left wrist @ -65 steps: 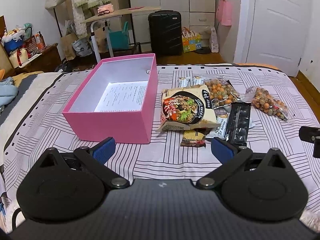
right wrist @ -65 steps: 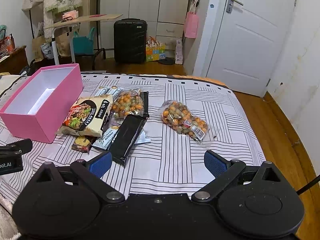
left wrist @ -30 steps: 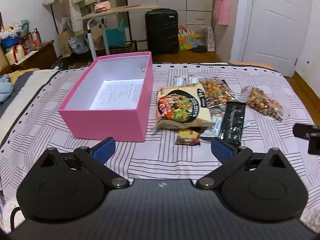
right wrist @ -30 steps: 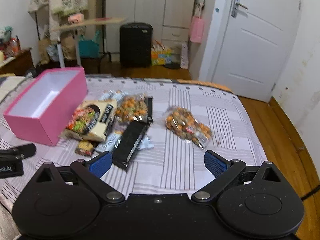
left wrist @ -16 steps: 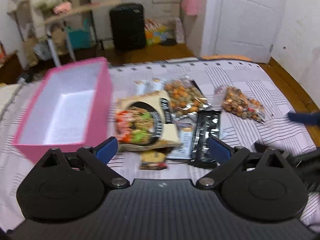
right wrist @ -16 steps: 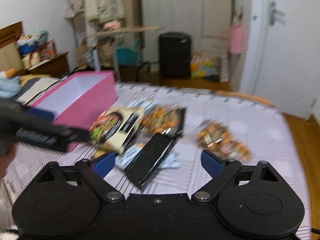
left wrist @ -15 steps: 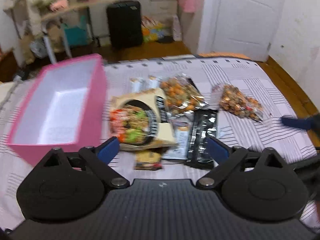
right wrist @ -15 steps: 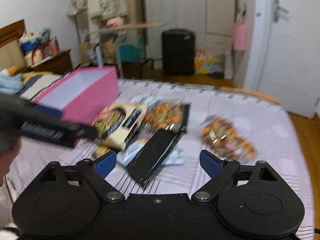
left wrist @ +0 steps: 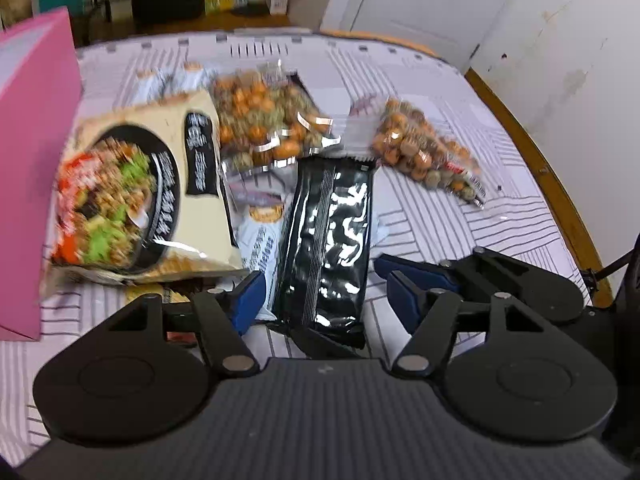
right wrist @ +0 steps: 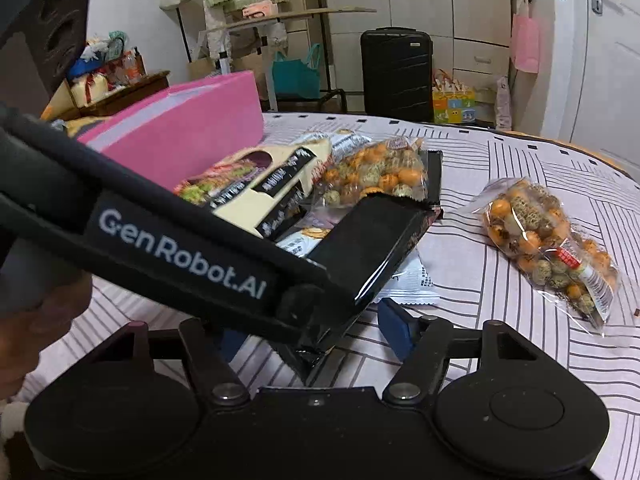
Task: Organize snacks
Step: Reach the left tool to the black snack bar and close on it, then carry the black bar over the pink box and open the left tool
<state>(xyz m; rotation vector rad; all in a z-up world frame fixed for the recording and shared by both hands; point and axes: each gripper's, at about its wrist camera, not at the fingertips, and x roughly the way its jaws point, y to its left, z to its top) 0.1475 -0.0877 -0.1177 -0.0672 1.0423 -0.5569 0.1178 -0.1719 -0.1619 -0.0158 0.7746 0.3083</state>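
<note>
A glossy black packet point(left wrist: 328, 240) lay lengthwise on the striped bed point(left wrist: 460, 216). At its 9 o'clock sat a cream noodle bag point(left wrist: 136, 192), with the pink box point(left wrist: 28, 152) beyond. 2 clear bags of orange coated nuts point(left wrist: 264, 120) point(left wrist: 424, 152) lay at 11 and 1 o'clock.

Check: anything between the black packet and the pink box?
Yes. The noodle packet lies between the black packet and the pink box, against the box's side. A lift over it would clear; a flat slide wouldn't.
</note>
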